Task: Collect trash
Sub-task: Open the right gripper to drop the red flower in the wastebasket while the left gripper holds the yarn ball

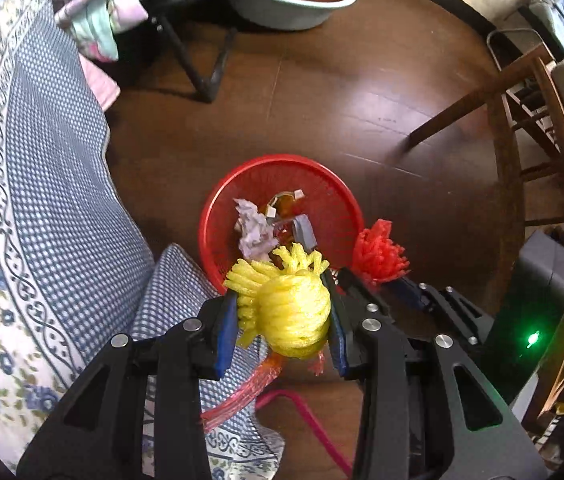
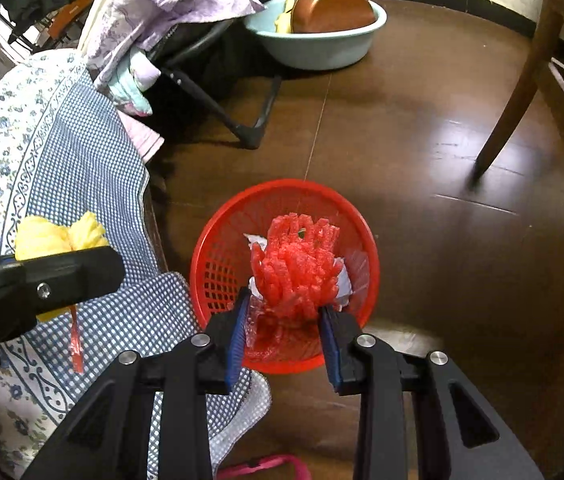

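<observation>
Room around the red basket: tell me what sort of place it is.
Probably a lived-in home room: a dark wood floor, a patterned bedcover, a washbasin and a wooden chair leg.

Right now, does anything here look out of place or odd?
Yes, a little. A blue checked cloth hangs down to the floor beside the red basket, its corner touching the basket. A pink strap lies loose on the floor. The basket itself stands upright, and nothing looks spilled.
</observation>
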`<action>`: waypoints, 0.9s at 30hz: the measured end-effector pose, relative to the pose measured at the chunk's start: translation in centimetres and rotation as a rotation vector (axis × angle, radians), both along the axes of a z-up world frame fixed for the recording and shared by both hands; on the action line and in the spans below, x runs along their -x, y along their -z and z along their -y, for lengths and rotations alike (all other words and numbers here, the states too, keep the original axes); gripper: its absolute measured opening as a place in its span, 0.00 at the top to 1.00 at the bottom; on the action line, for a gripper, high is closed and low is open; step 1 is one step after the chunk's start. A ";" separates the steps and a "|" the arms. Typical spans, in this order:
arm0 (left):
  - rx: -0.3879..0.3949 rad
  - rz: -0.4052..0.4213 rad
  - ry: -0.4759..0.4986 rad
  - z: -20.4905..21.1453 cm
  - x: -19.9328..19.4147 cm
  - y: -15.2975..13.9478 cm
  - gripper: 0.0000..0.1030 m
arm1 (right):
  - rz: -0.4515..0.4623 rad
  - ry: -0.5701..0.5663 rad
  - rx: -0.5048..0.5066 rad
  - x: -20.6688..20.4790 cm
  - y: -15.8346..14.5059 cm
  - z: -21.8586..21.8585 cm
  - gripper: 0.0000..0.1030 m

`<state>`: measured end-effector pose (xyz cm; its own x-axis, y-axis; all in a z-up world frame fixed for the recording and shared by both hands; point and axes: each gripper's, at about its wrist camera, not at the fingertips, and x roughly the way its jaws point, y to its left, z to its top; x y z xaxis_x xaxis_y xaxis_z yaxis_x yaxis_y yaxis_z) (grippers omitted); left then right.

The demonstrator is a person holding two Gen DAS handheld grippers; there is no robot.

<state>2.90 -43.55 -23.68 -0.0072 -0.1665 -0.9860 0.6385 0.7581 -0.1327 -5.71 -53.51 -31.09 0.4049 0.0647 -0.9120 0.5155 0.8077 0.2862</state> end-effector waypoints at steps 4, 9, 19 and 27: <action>-0.001 -0.012 -0.015 0.0 -0.2 0.3 0.63 | -0.004 -0.003 -0.004 -0.2 0.3 -0.1 0.68; 0.003 -0.030 -0.032 -0.1 -0.3 0.7 0.62 | -0.008 0.001 -0.007 -0.6 0.6 0.1 0.67; 0.018 -0.047 -0.059 -0.2 -0.9 1.2 0.61 | -0.009 -0.001 -0.009 -0.9 0.9 0.0 0.65; 0.041 -0.060 -0.098 -0.4 -1.3 1.1 0.33 | 0.017 0.043 0.006 -0.3 0.3 0.3 0.27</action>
<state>4.18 -43.19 -24.78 -0.0474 -0.2094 -0.9767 0.5515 0.8098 -0.2003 -5.40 -53.84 -31.43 0.4225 0.0414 -0.9054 0.5446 0.7869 0.2901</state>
